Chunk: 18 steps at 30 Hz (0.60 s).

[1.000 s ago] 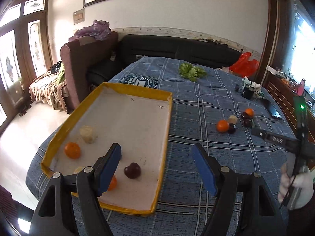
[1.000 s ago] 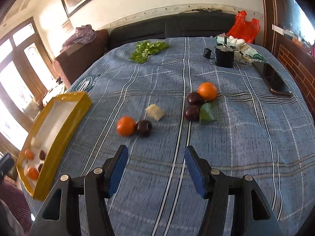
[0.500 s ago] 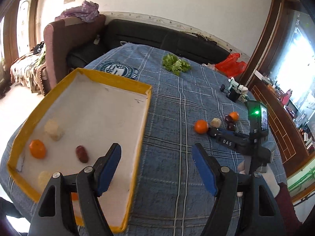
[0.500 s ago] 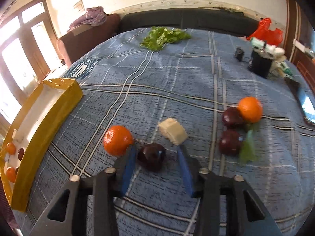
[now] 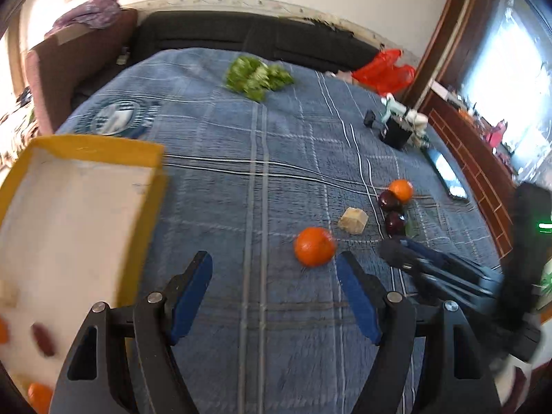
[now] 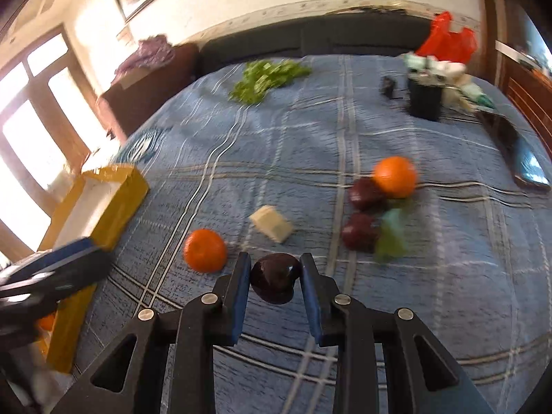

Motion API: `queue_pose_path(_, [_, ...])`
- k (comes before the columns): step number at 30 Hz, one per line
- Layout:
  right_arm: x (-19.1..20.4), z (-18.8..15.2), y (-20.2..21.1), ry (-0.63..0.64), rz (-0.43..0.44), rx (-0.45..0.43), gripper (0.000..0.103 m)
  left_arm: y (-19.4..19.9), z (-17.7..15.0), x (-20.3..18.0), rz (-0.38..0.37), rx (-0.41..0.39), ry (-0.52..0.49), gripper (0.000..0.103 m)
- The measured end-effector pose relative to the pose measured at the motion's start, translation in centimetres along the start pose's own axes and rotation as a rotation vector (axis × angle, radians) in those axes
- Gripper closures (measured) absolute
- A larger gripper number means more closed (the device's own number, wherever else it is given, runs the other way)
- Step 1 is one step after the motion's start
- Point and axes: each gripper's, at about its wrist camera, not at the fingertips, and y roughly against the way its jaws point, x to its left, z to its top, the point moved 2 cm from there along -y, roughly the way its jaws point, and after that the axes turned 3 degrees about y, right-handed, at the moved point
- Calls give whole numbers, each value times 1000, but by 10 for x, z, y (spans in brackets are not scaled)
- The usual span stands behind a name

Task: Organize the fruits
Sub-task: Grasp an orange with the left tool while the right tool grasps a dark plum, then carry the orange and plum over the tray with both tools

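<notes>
My right gripper (image 6: 275, 261) has its jaws closing on a dark plum (image 6: 275, 277), and both blue pads touch its sides. An orange (image 6: 205, 250) lies just to its left, with a beige chunk (image 6: 272, 227) beyond. Farther right sit two more plums (image 6: 365, 193) (image 6: 360, 236), a second orange (image 6: 395, 176) and a green leaf (image 6: 391, 238). My left gripper (image 5: 274, 258) is open and empty over the blue cloth; the near orange (image 5: 314, 246) lies just ahead, close to the right fingertip. The yellow tray (image 5: 96, 148) at the left holds several fruits.
Lettuce (image 5: 257, 76) lies at the far side of the table. A black cup (image 5: 395, 134), a phone (image 5: 448, 176) and a red bag (image 5: 383, 70) stand at the right. A dark sofa runs behind the table.
My left gripper swung right, from over the tray to the cloth near the orange. My right gripper went forward and down and closed around the dark plum.
</notes>
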Motion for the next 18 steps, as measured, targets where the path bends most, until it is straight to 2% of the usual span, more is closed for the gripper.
queue_pose_path(6, [-19, 3, 7, -61, 9, -17, 72, -45, 0, -30, 39, 23, -113, 30])
queue_pose_path(7, [-20, 3, 6, -66, 8, -13, 72, -51, 1, -33, 53, 28, -125, 33])
queue_pose_path(8, [-21, 2, 5, -69, 9, -9, 72, -55, 0, -34, 52, 34, -129, 38])
queue_pose_path(9, [-21, 2, 4, -69, 11, -5, 72, -60, 0, -33, 57, 45, -131, 56])
queue_pose_path(10, [-21, 2, 4, -70, 10, -3, 72, -64, -2, -32, 52, 64, -123, 69])
queue_pose_path(15, [-19, 3, 4, -65, 5, -10, 72, -55, -4, -28, 46, 41, -101, 70])
queue_pose_path(18, [-19, 3, 4, -65, -1, -17, 72, -32, -5, -23, 35, 4, -68, 69])
